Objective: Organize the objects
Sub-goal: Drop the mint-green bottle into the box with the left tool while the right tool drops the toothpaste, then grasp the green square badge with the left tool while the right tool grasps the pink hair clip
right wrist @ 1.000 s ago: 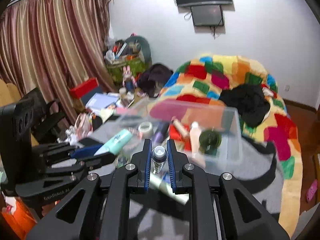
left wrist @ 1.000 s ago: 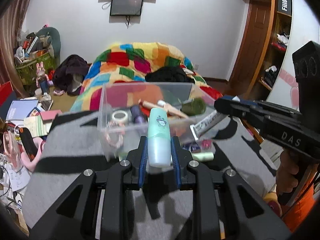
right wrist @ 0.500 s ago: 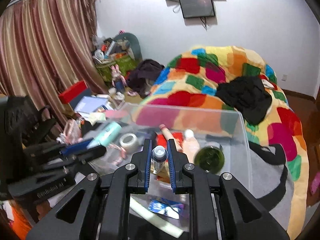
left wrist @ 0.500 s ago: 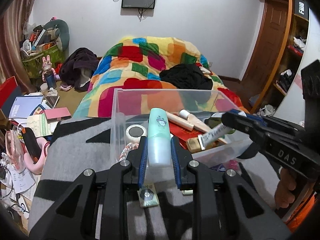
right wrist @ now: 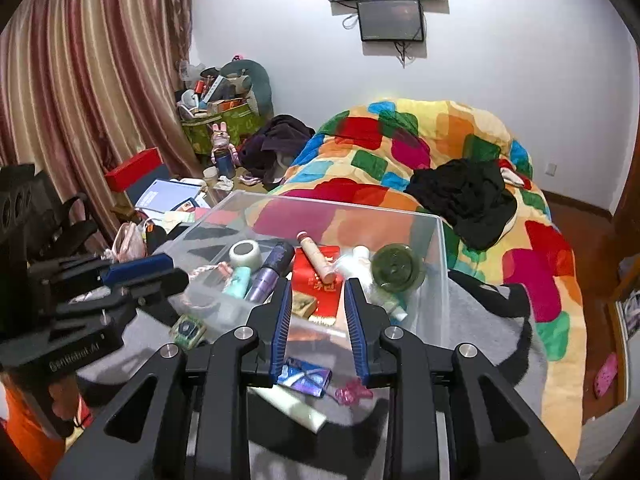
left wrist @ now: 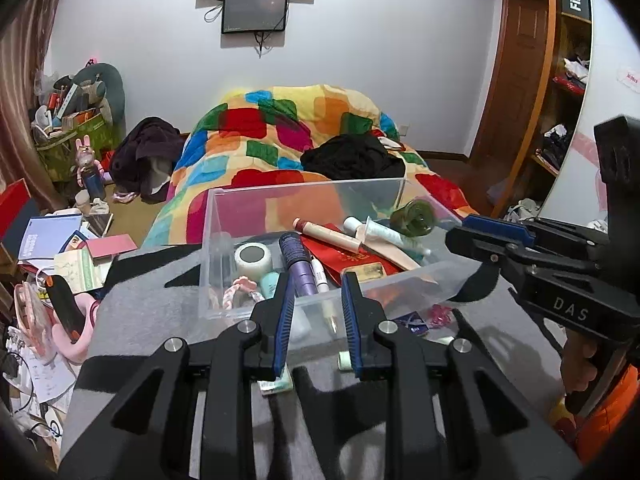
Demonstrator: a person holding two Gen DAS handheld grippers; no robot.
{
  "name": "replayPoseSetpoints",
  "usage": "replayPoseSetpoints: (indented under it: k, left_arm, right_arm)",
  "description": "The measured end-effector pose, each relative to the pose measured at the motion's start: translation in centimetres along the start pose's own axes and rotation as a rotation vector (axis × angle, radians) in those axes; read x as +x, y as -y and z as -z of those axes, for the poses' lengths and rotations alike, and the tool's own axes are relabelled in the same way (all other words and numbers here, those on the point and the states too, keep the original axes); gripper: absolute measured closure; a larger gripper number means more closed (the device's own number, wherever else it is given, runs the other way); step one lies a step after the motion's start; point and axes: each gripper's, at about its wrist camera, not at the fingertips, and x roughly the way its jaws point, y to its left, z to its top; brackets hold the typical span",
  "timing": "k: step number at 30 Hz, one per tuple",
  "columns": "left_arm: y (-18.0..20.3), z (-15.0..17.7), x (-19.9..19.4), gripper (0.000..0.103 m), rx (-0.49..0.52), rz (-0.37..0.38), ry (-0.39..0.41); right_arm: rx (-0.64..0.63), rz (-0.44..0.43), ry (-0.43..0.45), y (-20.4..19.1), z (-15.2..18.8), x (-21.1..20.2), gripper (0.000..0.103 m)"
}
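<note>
Both tongs have let go since a moment ago: the mint bottle [left wrist: 269, 281] that the left tongs [left wrist: 315, 320] gripped and the white tube [left wrist: 390, 235] that the right tongs [right wrist: 316, 320] carried now lie inside the clear bin [left wrist: 416, 280]. Each pair of tongs hangs with its blue-padded fingers apart and nothing between them, the left at the bin's near wall, the right above its near edge. In the bin, the mint bottle lies beside a purple tube [left wrist: 298, 268] and a roll of tape [left wrist: 253, 257]; the white tube rests over a red packet [right wrist: 318, 280] near a dark green jar [right wrist: 396, 267] tipped on its side. On the grey counter [left wrist: 152, 312] outside the bin lie a blue foil sachet [right wrist: 306, 376], a pink trinket [right wrist: 351, 393] and a pale stick [right wrist: 292, 406]. Beyond the counter is a bed with a patchwork quilt [left wrist: 280, 140].
</note>
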Motion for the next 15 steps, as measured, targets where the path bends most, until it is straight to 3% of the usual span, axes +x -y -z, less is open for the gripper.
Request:
replayPoseSetpoints:
  k: [8,11,15]
  left_arm:
    - [-0.9,1.3,-1.2,0.071,-0.030,0.001,-0.014]
    - [-1.7,2.0,-1.3,0.064,-0.050,0.005,-0.027]
    - [-2.5,3.4,-0.5,0.064,-0.060,-0.013,-0.076]
  right_arm:
    - [-0.028,0.035,-0.004,0.1,1.6,-1.8,0.071]
    - [-0.025,0.051,-0.029,0.6,2.6,-1.7,0.071]
    - [-0.018,0.068,-0.075,1.2,3.9,-0.7,0.071]
